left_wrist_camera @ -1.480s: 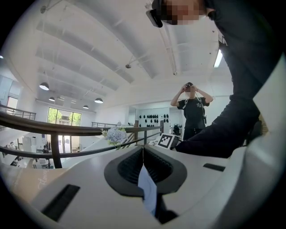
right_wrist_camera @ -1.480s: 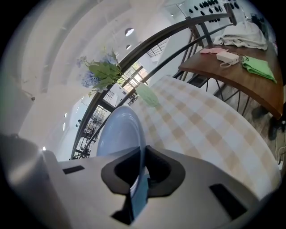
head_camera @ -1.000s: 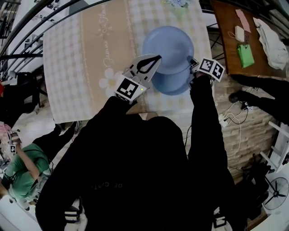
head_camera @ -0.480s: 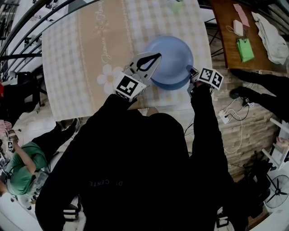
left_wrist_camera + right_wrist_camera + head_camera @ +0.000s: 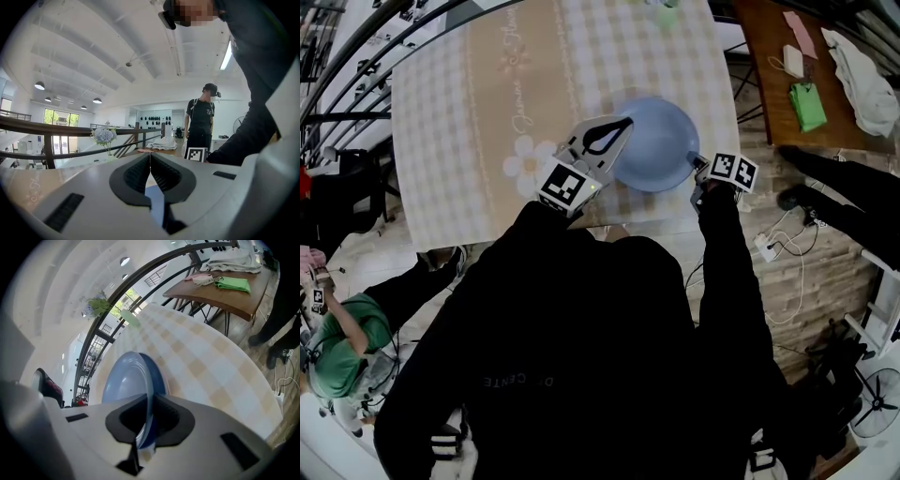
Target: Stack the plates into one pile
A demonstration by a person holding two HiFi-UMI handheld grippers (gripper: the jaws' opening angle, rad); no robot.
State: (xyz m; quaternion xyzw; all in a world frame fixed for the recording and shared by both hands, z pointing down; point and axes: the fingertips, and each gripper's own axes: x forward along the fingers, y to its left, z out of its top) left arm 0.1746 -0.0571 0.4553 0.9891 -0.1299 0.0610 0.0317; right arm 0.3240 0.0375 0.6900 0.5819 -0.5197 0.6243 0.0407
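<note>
While my left gripper [image 5: 623,122] hovers closed and empty, my right gripper [image 5: 697,169], jaws just eased slightly, pinches the near-right rim of the round pale-blue plate [image 5: 654,141] over a darker blue plate [image 5: 158,378] on the checked tablecloth [image 5: 487,112].

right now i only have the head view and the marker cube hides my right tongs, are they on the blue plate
observer: yes, the right gripper view shows the right tongs closed on the rim of the light blue plate; they have just been easing open.
operator: another plate under it
observer: yes, a darker blue plate sits under it, its edge showing past the light one.
operator: left tongs holding anything
observer: no, the left tongs are shut tip to tip, nothing between them.
</note>
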